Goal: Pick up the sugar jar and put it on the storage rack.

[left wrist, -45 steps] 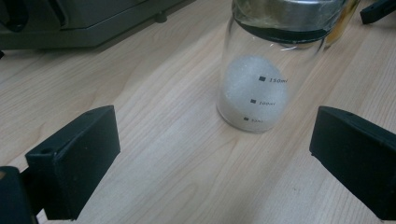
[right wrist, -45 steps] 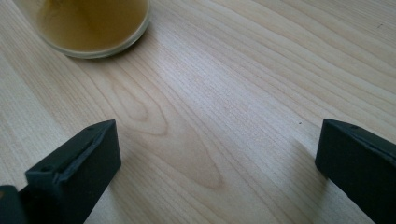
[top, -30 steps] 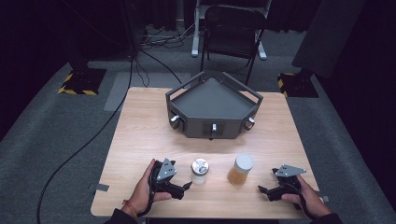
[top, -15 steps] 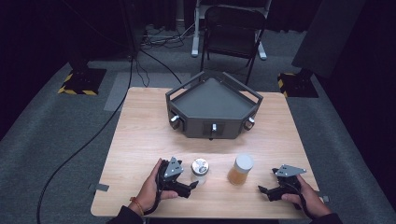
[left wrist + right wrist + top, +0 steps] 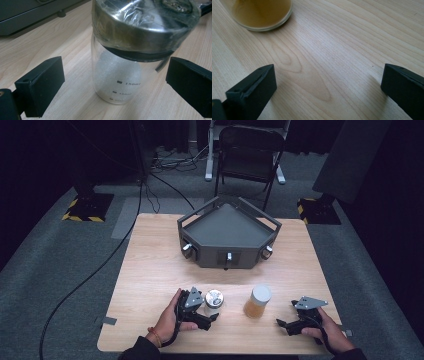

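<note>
Clear jar (image 5: 125, 67) with foil-wrapped lid | upright on table (image 5: 150, 270), near front edge | left gripper (image 5: 209, 312) wide, jaws flanking it, no grip yet | right gripper (image 5: 286, 325) wide, idle beside amber jar (image 5: 258, 302) | grasp and lift remain

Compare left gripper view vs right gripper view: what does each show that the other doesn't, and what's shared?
Left gripper view: a clear jar with a foil-wrapped metal lid and printed volume marks stands between the open left claw, untouched, with the grey tray behind.

Right gripper view: the base of the amber jar sits well ahead of the open right claw, with bare wood between.

Both: the wooden table and two black jaws spread wide.
</note>
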Demonstrator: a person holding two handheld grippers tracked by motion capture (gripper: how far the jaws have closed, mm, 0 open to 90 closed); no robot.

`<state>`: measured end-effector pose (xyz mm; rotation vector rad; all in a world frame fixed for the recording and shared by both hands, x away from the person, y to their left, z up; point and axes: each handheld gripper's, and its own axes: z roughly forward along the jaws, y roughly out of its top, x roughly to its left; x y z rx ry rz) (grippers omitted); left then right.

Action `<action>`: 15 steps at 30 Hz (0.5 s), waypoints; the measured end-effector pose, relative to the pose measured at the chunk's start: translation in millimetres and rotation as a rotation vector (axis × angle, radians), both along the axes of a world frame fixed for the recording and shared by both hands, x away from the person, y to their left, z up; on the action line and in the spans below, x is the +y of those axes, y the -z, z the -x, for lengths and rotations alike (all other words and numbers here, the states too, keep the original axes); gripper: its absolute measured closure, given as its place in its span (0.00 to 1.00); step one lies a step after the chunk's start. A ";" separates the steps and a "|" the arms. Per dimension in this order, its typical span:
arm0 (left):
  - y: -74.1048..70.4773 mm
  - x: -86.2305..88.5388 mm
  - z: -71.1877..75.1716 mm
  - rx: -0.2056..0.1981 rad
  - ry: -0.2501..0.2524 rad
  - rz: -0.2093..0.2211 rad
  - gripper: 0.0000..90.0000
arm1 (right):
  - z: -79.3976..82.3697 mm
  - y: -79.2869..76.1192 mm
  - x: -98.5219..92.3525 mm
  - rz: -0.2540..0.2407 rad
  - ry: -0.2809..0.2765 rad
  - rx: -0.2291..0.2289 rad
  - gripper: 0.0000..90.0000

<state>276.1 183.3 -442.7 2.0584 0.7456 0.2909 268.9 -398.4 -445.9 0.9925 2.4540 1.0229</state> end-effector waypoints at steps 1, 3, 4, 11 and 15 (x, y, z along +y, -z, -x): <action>0.0 0.0 0.0 0.000 0.000 0.000 0.02 | 0.0 0.0 0.0 0.000 0.000 0.000 0.00; 0.9 -0.8 -1.0 0.002 -0.002 0.006 0.02 | 0.0 0.0 0.0 0.000 0.000 0.000 0.00; 1.4 -1.8 -2.0 0.005 -0.002 0.009 0.02 | 0.0 0.0 0.0 0.000 0.000 0.000 0.00; 3.1 -12.4 -6.6 0.023 -0.009 -0.003 0.03 | 0.0 0.0 0.0 0.000 0.000 0.000 0.00; 4.8 -13.8 -6.9 0.025 -0.021 0.010 0.05 | 0.0 0.0 0.0 0.000 0.000 0.000 0.00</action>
